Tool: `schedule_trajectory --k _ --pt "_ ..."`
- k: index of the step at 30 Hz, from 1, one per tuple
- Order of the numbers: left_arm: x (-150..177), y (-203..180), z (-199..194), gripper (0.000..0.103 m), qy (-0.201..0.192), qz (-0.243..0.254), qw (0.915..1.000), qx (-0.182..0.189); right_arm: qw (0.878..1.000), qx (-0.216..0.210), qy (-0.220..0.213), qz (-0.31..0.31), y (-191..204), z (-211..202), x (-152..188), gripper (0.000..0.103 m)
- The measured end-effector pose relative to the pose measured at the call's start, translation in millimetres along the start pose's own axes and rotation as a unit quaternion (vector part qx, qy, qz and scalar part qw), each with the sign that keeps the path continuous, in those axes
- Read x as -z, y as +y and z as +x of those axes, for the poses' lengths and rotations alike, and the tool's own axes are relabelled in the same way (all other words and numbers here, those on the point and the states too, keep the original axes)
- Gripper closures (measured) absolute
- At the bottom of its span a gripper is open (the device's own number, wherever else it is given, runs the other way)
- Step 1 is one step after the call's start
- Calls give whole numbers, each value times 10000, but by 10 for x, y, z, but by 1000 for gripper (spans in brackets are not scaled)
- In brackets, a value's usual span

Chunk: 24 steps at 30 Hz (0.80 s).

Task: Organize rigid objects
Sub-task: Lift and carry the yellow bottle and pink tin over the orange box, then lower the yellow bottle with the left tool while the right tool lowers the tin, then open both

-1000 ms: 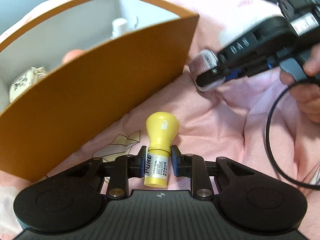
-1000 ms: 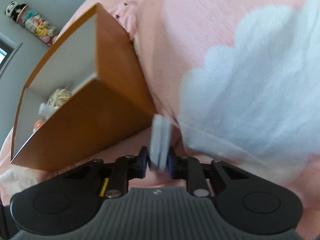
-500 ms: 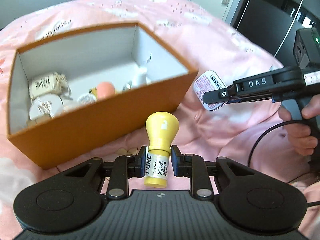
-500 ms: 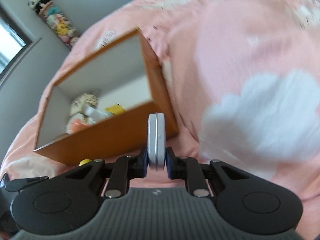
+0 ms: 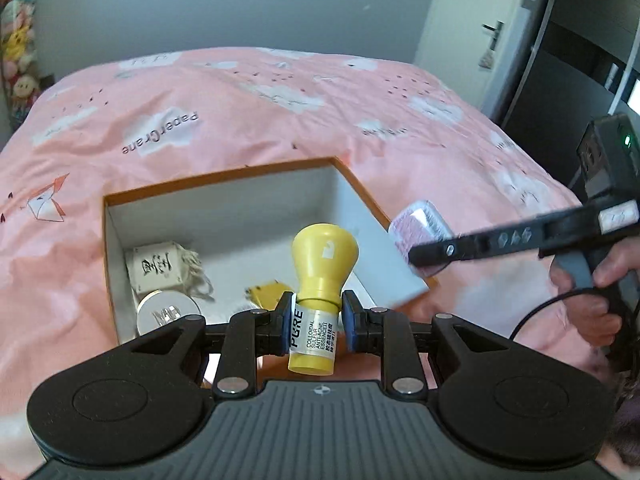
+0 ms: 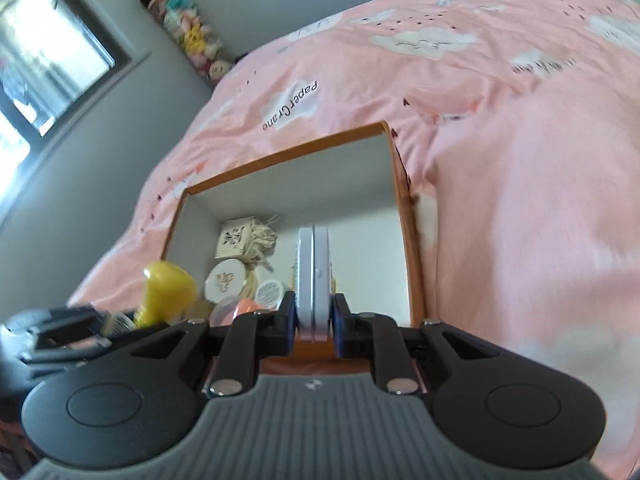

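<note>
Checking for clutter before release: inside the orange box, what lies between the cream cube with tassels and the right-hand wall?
Right wrist view: behind the held white tin, only bare white floor of the orange box shows between the cream cube and that wall.

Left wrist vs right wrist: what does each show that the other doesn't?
Left wrist only: the door, the person's hand on the right gripper's handle, and that gripper's flat case seen face-on.

Right wrist only: the window, the white flat case edge-on between its fingers, an orange ball in the box.

Both: the orange box, the yellow bottle held by the left gripper, the pink bedspread, the plush toys.
</note>
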<state>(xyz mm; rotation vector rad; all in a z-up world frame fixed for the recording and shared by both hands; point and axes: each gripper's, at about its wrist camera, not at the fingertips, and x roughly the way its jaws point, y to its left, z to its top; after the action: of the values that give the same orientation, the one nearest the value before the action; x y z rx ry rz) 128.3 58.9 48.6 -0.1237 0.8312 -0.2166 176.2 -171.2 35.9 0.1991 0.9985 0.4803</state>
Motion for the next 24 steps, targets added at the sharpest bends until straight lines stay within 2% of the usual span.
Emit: schedule_trajectory --k 3,8,15,19,24 --pt "-174 194 198 75 226 -328 9991 132 9987 196 361 -310 57 309 -242 86" --pt "-324 469 609 75 689 -509 9963 1 9924 281 982 -679 104 862 -432 86" --pt "-355 828 1181 76 1453 -903 9852 -92 9856 485 1409 -796 126 1496 -538 86" --pt "-369 939 1354 75 1755 -1054 9784 -278 9824 558 1588 -805 116 1724 -547 86" --pt "-371 1001 1437 76 1954 -1056 9743 -384 9822 484 1670 -710 87 1853 -568 86"
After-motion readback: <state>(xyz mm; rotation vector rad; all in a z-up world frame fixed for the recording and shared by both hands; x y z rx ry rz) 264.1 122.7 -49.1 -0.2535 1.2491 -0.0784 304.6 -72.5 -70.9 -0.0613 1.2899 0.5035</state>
